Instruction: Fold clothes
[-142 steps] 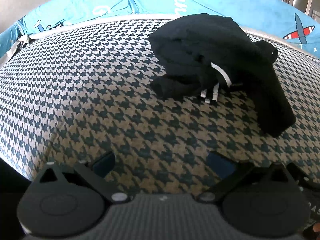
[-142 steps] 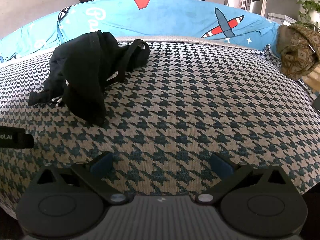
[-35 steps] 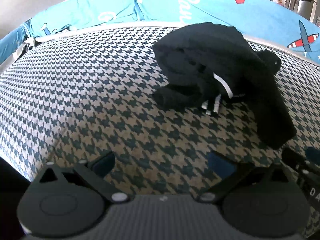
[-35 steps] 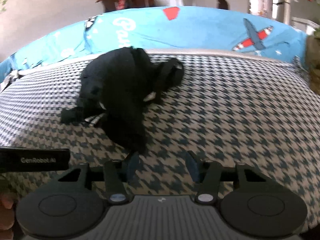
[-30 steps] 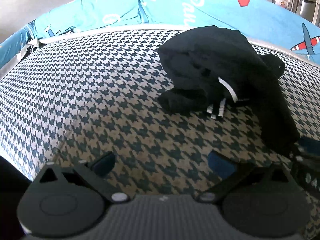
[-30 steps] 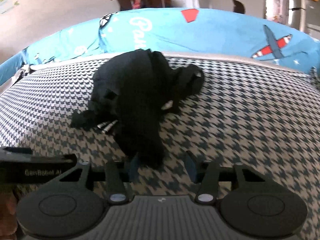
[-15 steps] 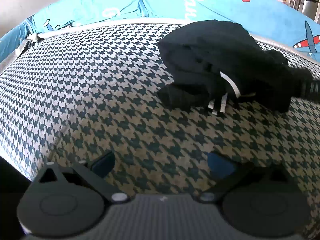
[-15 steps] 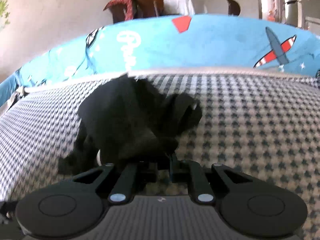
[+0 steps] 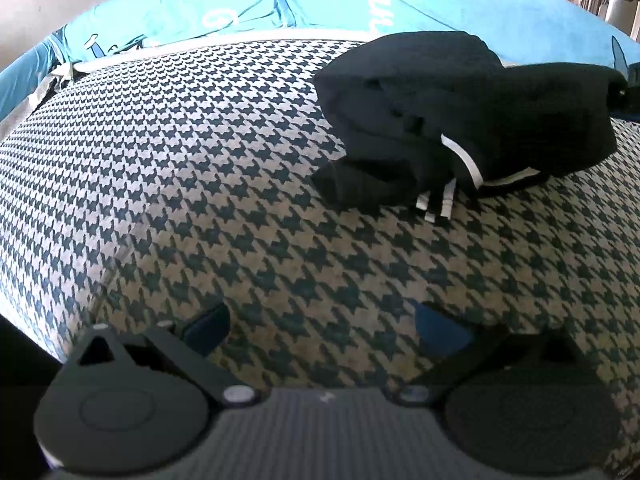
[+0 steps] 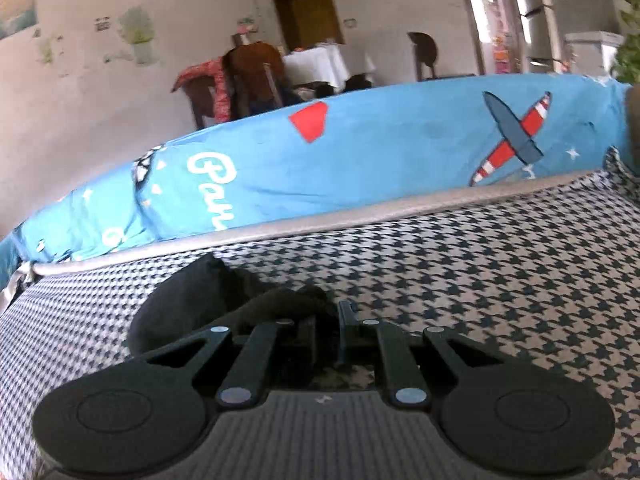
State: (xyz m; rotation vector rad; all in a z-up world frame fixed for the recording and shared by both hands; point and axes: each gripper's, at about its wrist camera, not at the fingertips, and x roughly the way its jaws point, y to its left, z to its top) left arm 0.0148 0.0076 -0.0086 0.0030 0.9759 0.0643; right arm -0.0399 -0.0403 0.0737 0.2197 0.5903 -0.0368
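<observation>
On the houndstooth bed (image 9: pixel 240 160) the black garment (image 9: pixel 440 120) lies bunched; our right gripper (image 10: pixel 328 328) clenches its edge, our left gripper (image 9: pixel 320 324) gapes empty. We judge spreading it flat comes next.

Left claw (image 9: pixel 320 326) spread wide; right claw (image 10: pixel 328 326) pinched together.
</observation>
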